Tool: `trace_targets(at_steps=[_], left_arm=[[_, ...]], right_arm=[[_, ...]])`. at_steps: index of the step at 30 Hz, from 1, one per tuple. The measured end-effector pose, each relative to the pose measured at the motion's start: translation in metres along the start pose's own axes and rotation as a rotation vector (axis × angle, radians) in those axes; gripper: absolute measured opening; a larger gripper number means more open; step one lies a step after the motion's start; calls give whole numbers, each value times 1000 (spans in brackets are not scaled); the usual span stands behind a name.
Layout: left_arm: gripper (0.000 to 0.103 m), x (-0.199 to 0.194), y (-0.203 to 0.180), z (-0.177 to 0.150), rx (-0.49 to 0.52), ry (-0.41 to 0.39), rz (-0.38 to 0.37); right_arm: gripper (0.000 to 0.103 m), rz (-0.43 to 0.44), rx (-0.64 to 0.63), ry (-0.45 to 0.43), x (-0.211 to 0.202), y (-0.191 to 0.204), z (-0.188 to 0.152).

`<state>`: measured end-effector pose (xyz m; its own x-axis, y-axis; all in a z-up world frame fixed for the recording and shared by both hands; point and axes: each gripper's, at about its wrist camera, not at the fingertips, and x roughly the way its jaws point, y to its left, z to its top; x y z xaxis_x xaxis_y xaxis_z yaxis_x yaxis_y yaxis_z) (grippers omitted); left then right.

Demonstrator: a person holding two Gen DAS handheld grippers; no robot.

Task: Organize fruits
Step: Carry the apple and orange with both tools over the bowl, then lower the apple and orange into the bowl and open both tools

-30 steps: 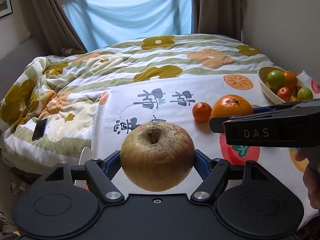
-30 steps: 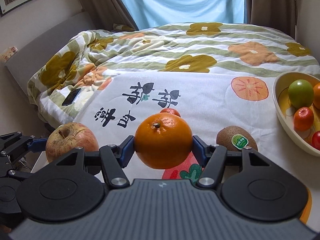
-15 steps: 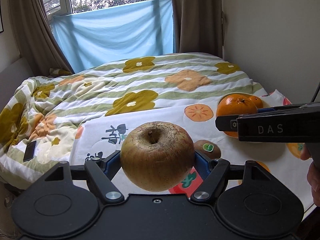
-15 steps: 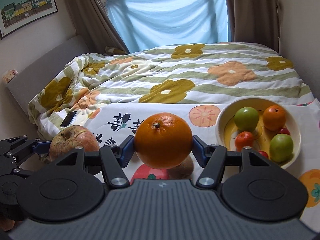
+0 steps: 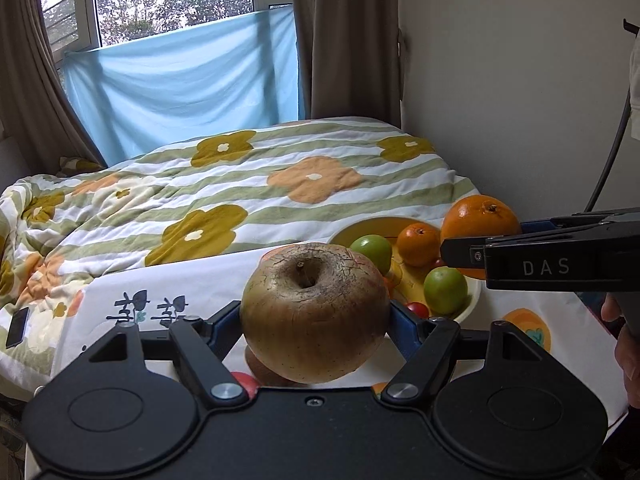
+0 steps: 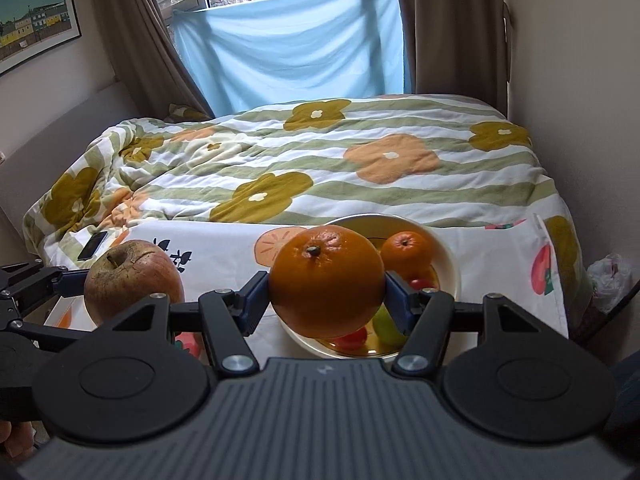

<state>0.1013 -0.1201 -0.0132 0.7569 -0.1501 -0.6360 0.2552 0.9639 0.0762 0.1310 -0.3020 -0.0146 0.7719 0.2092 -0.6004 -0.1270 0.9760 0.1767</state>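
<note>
item: left tongs (image 5: 314, 316), lower centre of the left view, pinching an apple (image 5: 314, 312) by its sides, stem up; skin brown and cracked. the same apple shows at the left edge of the right view, held clear of the cloth.

item: right tongs (image 6: 326, 300), lower centre of the right view, pinching a large orange (image 6: 326, 280), stem up. in the left view this orange sits at the right of the frame, above the far rim of the bowl.

item: bowl (image 6: 448, 264), pale with a yellow inside, right of centre in both views, resting on a white printed cloth (image 6: 224, 248). contents: small orange (image 6: 406, 254), two green fruits (image 5: 372, 250), small red fruits, partly hidden.

item: bed with flowered quilt (image 6: 320, 160), upper half of both frames; a phone (image 6: 93, 245) lies at the left edge.

step in hand: carrying both fruits to the bowl; neither is yet set down.

next move, as judged: the orange looks nearest, roughly over the bowl, so lower it into a free gap among the fruits and spread the tongs; then bring the apple across. the bowl is fairly full, so a rolling fruit is the risk.
</note>
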Motion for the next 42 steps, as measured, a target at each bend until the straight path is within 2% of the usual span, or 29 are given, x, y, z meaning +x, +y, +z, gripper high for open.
trace_targets(at_steps=[11,23,31,32,35,42], left_arm=[[79,61,-60,16,44,30,-21],[79,129,-74,24,61,91,-5],[80,141,-83,27,94,117,2],[81,140,-84,27,104,116,5],[94,135,-84,26,125,100,-9],[95,124,-80,19,98,101,-21]], right_arm=[[76,-14,10,21,18,-73,8],[76,2,28,67,57,-101,11],[76,16,27,80,72,-104,14],[76,18,27,81,73,-104,14],[76,18,28,83,75,-104,15],[76,22,33,101,84,-105,15]])
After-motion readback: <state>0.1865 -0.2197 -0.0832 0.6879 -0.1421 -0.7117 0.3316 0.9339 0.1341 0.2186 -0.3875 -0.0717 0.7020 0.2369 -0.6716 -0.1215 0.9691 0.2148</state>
